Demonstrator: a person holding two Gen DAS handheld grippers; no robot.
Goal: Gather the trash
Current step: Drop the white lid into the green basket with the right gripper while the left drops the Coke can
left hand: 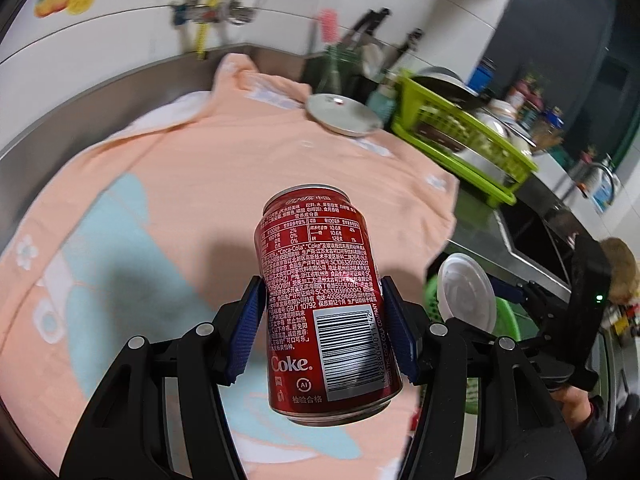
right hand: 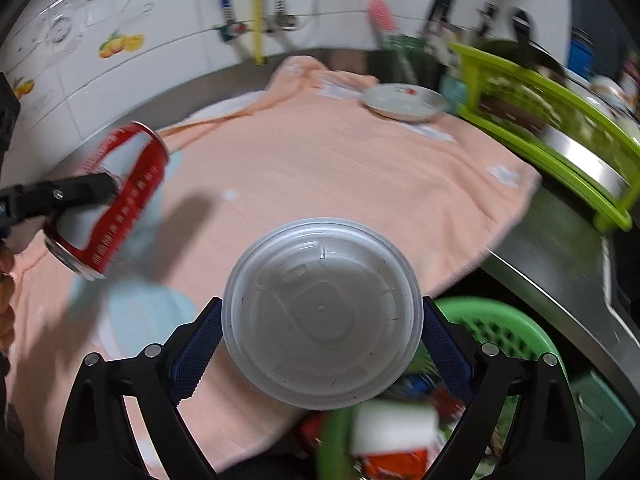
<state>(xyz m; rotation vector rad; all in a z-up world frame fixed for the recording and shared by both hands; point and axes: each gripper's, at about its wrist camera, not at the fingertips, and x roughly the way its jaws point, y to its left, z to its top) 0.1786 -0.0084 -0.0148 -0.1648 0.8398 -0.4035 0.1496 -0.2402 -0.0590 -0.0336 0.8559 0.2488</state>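
Left wrist view: left gripper (left hand: 322,326) clamped on a red Coke can (left hand: 324,304), blue pads (left hand: 248,332) pressed on both sides, can lifted clear above the peach towel (left hand: 208,168) covering the steel counter (left hand: 60,136).

Right wrist view: right gripper (right hand: 322,336) closed on a white plastic lid (right hand: 322,314), pads (right hand: 198,354) gripping its rim on either side. Lid hangs over the counter edge, partly above the green basket (right hand: 520,328), which already holds mixed wrappers and cartons.

Step in hand, by my reading: both items picked up, carry to the basket under way; drop not yet made.

Next move calls for bringing the lid squarely over the basket mouth, then parting the fingers. Can is further off, over mid-towel; it needs travel toward the basket before release.

A white plate (left hand: 342,114) remains at the towel's far end, beside the green dish rack (left hand: 460,136).
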